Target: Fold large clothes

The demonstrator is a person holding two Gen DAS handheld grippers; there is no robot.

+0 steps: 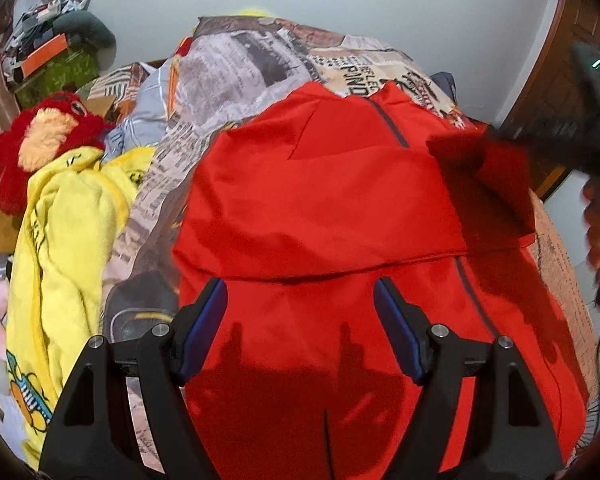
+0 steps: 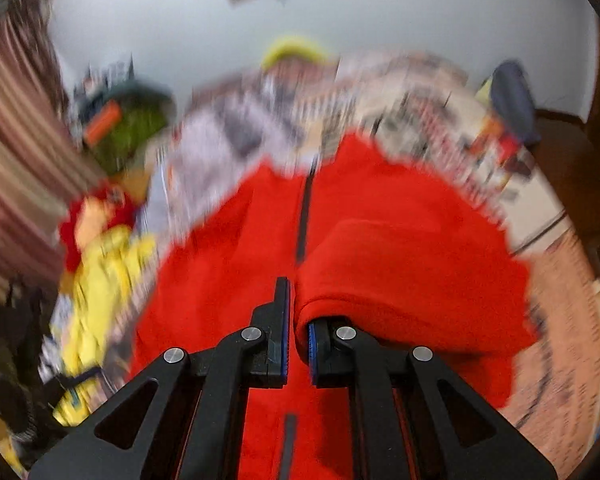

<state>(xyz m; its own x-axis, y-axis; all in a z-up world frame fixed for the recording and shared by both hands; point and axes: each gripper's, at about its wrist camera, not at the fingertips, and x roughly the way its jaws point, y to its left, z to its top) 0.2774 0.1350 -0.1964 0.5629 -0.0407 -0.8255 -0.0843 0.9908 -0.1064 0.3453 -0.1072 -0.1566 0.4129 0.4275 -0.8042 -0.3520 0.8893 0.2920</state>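
Note:
A large red zip-up garment (image 1: 340, 208) lies spread on the bed, with one side folded across its front. My left gripper (image 1: 300, 296) hovers open just above the folded edge and holds nothing. In the blurred right wrist view, my right gripper (image 2: 298, 320) is shut on a fold of the red garment (image 2: 400, 272), which drapes over the right finger. The dark zipper (image 2: 303, 220) runs away from it. The right gripper also shows as a dark blur at the right edge of the left wrist view (image 1: 580, 136).
The bed carries a newspaper-print cover (image 1: 260, 60). A yellow towel (image 1: 68, 240) and a red plush toy (image 1: 44, 140) lie to the left of the garment. A cluttered shelf (image 1: 44, 44) stands at far left, a wooden door (image 1: 560, 60) at right.

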